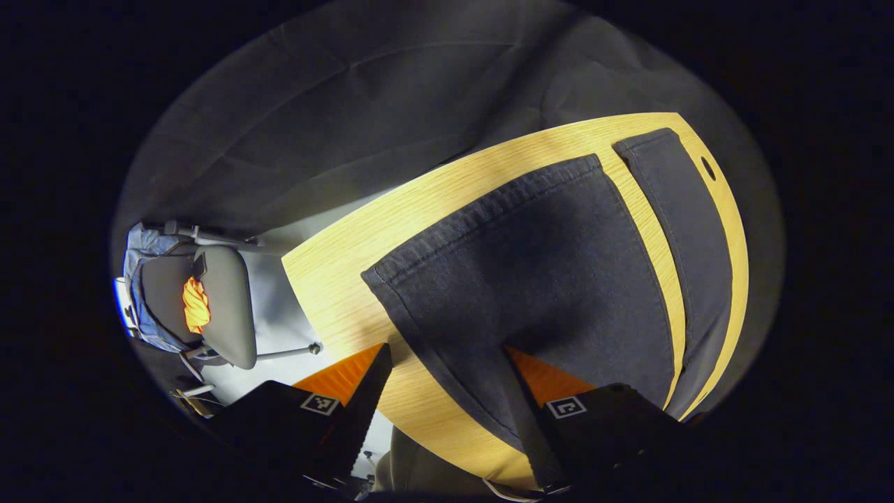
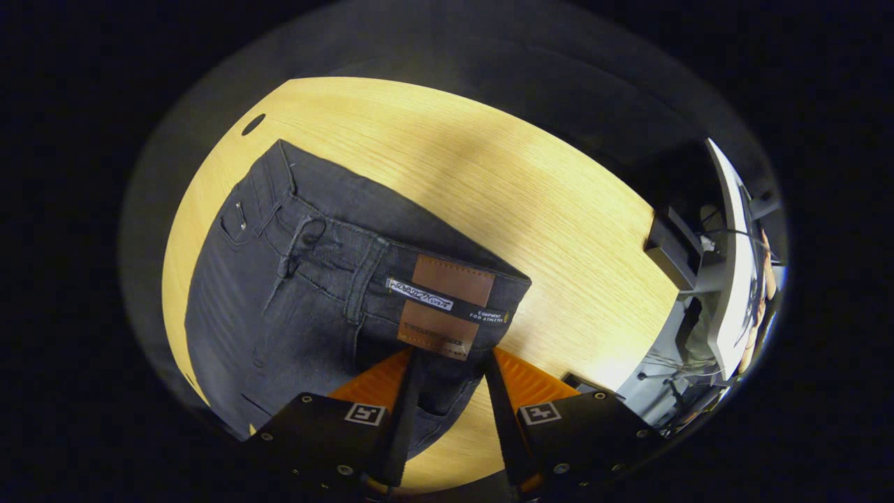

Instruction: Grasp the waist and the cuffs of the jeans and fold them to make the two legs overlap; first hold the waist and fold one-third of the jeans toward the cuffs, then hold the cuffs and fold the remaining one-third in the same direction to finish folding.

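left tool: fingers spread wide, astride jeans cuff | right tool: part-open, straddling waistband, no pinch yet

Pale yellow wood-grain desk, flat top, small dark oval hole near one corner. Lying directly on it: dark charcoal denim jeans, spread flat, waistband with brown leather patch uppermost.

Dim booth, light pooling warm on the counter, soft shadow bands crossing it; fisheye bends every edge, focus sharp.
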A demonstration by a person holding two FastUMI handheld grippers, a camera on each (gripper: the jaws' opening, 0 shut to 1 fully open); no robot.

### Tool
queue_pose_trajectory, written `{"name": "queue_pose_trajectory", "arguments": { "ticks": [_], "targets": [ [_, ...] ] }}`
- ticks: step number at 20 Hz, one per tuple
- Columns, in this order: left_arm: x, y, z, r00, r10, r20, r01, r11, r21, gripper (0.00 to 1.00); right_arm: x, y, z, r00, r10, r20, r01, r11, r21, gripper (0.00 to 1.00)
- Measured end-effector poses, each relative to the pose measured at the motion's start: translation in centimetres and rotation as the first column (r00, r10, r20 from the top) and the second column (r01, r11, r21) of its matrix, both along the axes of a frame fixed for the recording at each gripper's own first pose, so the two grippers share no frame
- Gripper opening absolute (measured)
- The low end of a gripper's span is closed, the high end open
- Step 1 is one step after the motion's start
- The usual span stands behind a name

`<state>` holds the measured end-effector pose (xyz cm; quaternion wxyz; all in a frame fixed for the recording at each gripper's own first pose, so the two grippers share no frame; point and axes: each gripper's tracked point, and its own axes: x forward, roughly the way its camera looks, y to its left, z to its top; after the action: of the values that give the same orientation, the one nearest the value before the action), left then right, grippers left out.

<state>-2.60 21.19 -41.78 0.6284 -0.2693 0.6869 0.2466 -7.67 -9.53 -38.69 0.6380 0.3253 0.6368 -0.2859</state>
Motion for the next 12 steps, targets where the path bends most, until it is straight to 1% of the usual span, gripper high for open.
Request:
{"name": "queue_pose_trajectory", "arguments": {
  "ticks": [1, 2, 3, 4, 5, 6, 7, 8, 9, 10, 12],
  "targets": [
    [0.5, 0.2, 0.4, 1.0, -0.017, 0.016, 0.017, 1.0, 0.001, 0.75, 0.1, 0.2, -0.1, 1.0, -0.008, 0.007, 0.008, 1.0, -0.007, 0.47],
    [1.1, 0.3, 0.1, 0.998, -0.044, 0.045, 0.043, 0.999, 0.013, 0.6, 0.1, 0.2, -0.1, 1.0, 0.008, 0.021, -0.008, 1.0, -0.005, 0.39],
    [1.7, 0.2, 0.0, 0.996, -0.059, 0.069, 0.058, 0.998, 0.012, 0.44, 0.1, -0.1, 0.1, 0.999, -0.006, 0.05, 0.006, 1.0, 0.003, 0.37],
    [2.2, 0.1, -0.3, 0.994, -0.055, 0.095, 0.055, 0.998, 0.009, 0.28, 0.4, 0.3, -0.1, 0.997, -0.032, 0.073, 0.03, 0.999, 0.03, 0.3],
    [2.4, 0.1, -0.2, 0.991, -0.073, 0.114, 0.074, 0.997, -0.004, 0.12, 0.6, 0.4, -0.1, 0.992, -0.069, 0.104, 0.062, 0.996, 0.069, 0.22],
    [2.5, 0.2, -0.1, 0.987, -0.047, 0.154, 0.049, 0.999, -0.007, 0.11, 0.7, 0.7, 0.3, 0.982, -0.138, 0.126, 0.121, 0.983, 0.137, 0.22],
    [2.5, 0.1, -0.2, 0.984, -0.058, 0.17, 0.064, 0.997, -0.031, 0.01, 1.3, 0.6, 0.2, 0.963, -0.224, 0.151, 0.195, 0.964, 0.181, 0.1],
    [2.2, 0.2, 0.3, 0.978, -0.051, 0.203, 0.061, 0.997, -0.043, 0.01, 1.5, 1.2, 0.3, 0.952, -0.26, 0.164, 0.22, 0.949, 0.225, 0.1],
    [2.8, 0.2, 0.8, 0.97, -0.042, 0.24, 0.056, 0.997, -0.052, 0.01, 2.3, 1.3, 0.8, 0.932, -0.306, 0.194, 0.253, 0.933, 0.256, 0.1],
    [3.0, 0.3, 1.6, 0.962, -0.03, 0.27, 0.049, 0.997, -0.064, 0.01, 2.4, 1.0, 1.1, 0.912, -0.341, 0.227, 0.28, 0.923, 0.263, 0.1],
    [4.0, 0.3, 3.1, 0.946, 0.001, 0.325, 0.031, 0.995, -0.094, 0.01, 2.6, 0.5, 2.4, 0.878, -0.382, 0.289, 0.313, 0.914, 0.259, 0.1]
  ]
}}
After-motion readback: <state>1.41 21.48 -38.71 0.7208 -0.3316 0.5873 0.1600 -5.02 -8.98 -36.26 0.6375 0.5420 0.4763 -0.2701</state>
